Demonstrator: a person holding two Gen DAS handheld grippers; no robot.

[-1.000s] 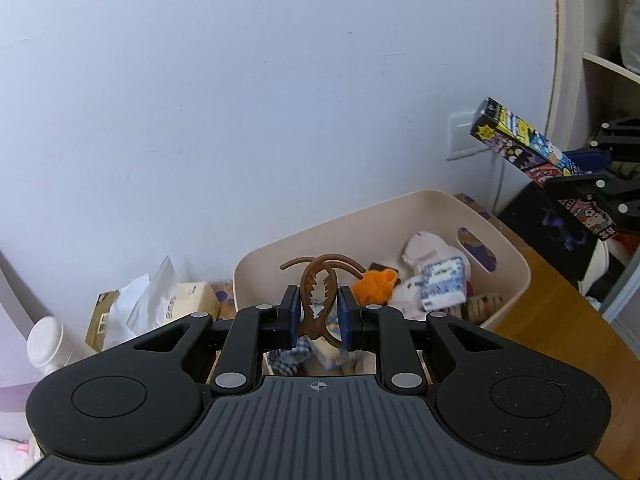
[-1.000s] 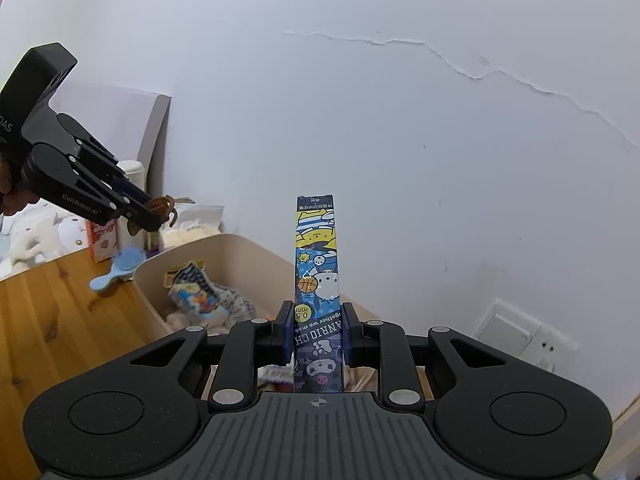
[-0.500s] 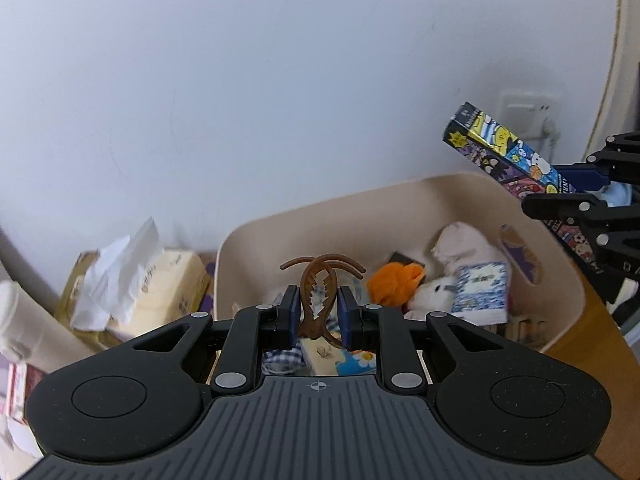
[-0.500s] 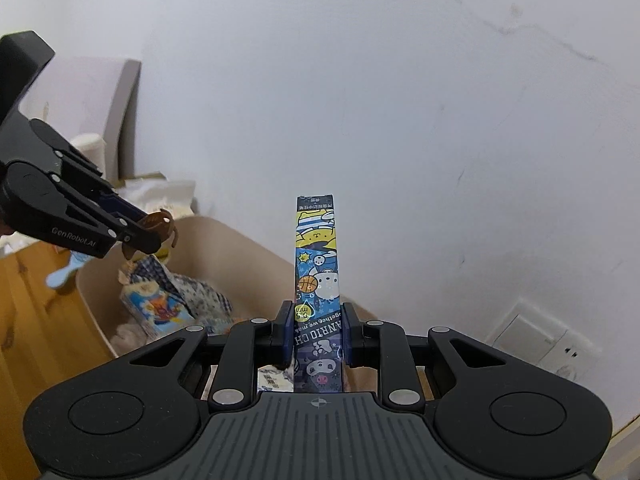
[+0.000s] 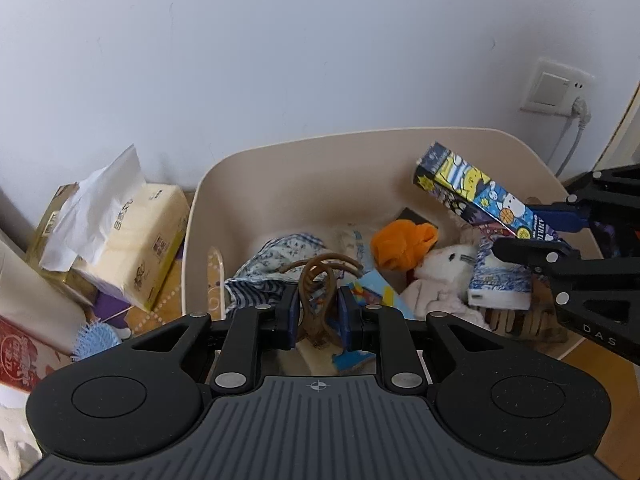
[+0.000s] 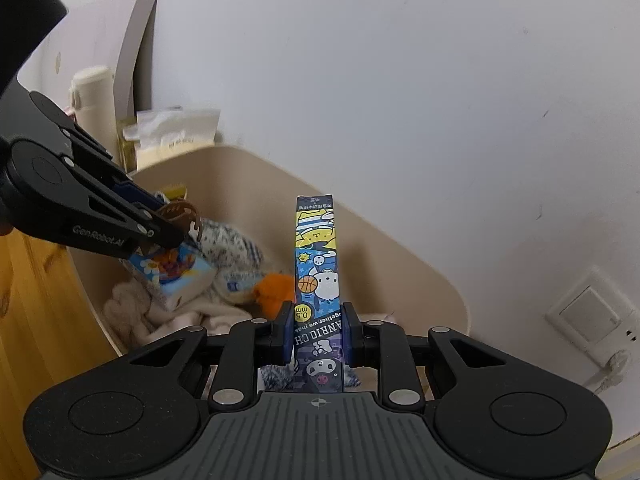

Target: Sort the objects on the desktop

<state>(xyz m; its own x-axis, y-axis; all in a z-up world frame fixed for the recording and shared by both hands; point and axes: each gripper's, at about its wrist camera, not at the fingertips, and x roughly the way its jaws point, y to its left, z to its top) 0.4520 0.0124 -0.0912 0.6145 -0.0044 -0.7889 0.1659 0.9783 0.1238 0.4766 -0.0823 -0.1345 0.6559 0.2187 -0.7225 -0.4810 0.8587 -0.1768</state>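
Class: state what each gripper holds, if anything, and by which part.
Left gripper: brown hair claw, pinched at its lower handle end. Right gripper: cartoon-printed box, gripped near its lower end.

Soft, even daylight fills both views, the white wall (image 5: 280, 60) bright and free of glare, with only faint shadows pooling inside the beige bin (image 5: 320, 160). Fisheye bending curves the bin's rim and darkens the frame corners. The right wrist view is slightly blurred, worst on the fabric in the bin and the tissue pack (image 6: 176, 136); the left view is crisper.
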